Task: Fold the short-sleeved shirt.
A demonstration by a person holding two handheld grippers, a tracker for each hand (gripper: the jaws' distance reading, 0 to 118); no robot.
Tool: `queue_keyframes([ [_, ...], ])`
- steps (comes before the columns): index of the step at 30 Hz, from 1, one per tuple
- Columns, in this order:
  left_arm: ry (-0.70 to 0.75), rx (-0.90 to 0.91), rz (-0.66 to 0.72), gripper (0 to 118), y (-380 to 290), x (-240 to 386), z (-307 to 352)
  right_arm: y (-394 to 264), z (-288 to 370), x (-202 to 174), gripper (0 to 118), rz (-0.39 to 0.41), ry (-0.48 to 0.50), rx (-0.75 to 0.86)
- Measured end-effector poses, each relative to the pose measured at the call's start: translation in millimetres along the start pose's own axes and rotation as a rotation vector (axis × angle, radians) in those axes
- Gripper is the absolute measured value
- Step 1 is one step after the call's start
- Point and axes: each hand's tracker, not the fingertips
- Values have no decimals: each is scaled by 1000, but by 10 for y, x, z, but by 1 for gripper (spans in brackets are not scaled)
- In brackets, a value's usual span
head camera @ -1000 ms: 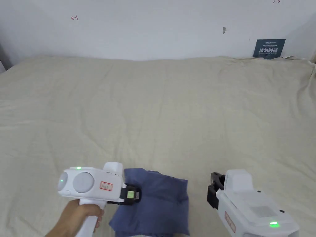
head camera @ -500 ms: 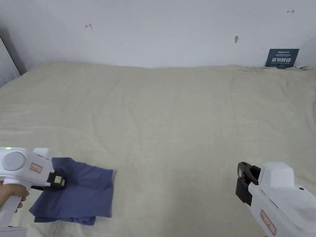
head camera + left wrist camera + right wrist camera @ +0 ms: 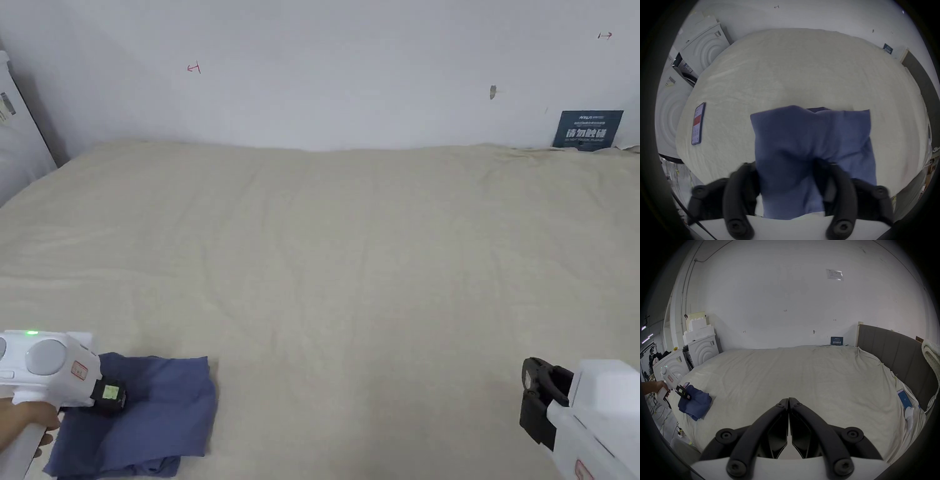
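The short-sleeved shirt (image 3: 150,412) is dark blue and folded into a thick square bundle. It lies on the beige bed (image 3: 375,250) at the near left corner. My left gripper (image 3: 115,397) reaches onto it from the left. In the left gripper view the shirt (image 3: 802,138) sits between the jaws of the left gripper (image 3: 786,165), which pinch its near part. In the right gripper view the shirt (image 3: 695,402) and the left gripper (image 3: 686,395) are far off to the left. My right gripper (image 3: 537,400) hovers at the near right; seen from its own camera, the right gripper (image 3: 788,400) has its jaws together on nothing.
A phone (image 3: 697,123) lies on the bed left of the shirt. Another phone (image 3: 904,398) lies by the right edge. White appliances (image 3: 703,350) stand past the bed's left side. A grey headboard (image 3: 891,350) bounds the right. A blue sign (image 3: 587,129) leans on the wall.
My left gripper has carried the folded shirt leftward across the bed toward its near left corner. The right gripper has drifted right and lower in the head view, which has itself shifted.
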Motion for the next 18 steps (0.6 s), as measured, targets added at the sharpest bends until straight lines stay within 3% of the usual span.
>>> queue_keyframes([
  [2,10,0,20,114,-32,-5,-11,0,0,32,1,-1,2,1],
  [3,10,7,33,116,-50,-14,2,1,0,49,1,-2,3,1],
  [10,12,138,74,116,-135,-43,397,56,93,73,1,7,3,16],
  [18,-10,427,129,115,18,-109,1103,193,236,117,1,20,1,69],
])
